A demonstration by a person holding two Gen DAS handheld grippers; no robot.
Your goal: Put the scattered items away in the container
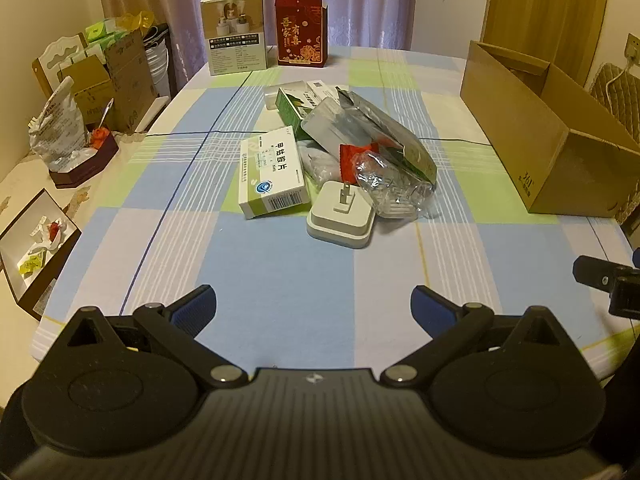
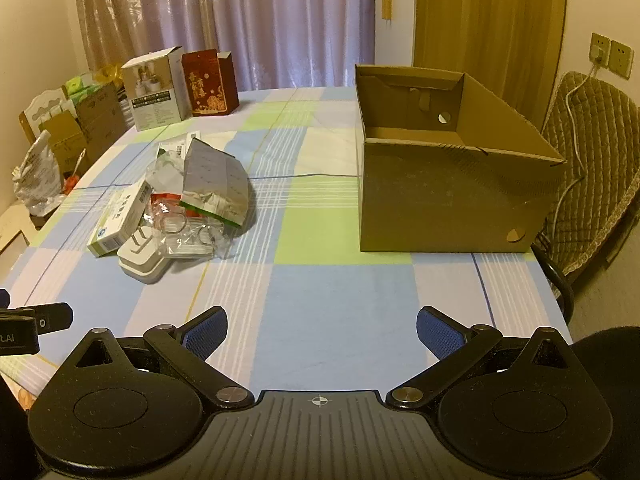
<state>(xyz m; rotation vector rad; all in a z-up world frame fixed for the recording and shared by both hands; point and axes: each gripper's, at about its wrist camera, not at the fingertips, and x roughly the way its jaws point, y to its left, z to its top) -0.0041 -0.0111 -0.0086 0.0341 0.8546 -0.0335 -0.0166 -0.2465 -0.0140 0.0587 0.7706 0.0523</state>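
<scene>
A pile of scattered items lies mid-table: a white-green medicine box, a white plug adapter, a crumpled clear plastic wrapper, a silver foil bag, a red packet and a green box. An open cardboard box stands on the table's right side. My left gripper hovers open near the front edge, short of the pile. My right gripper is open too, nothing between its fingers.
A white product box and a red box stand upright at the table's far end. Cartons, bags and trays crowd a side surface on the left. A padded chair stands right of the table.
</scene>
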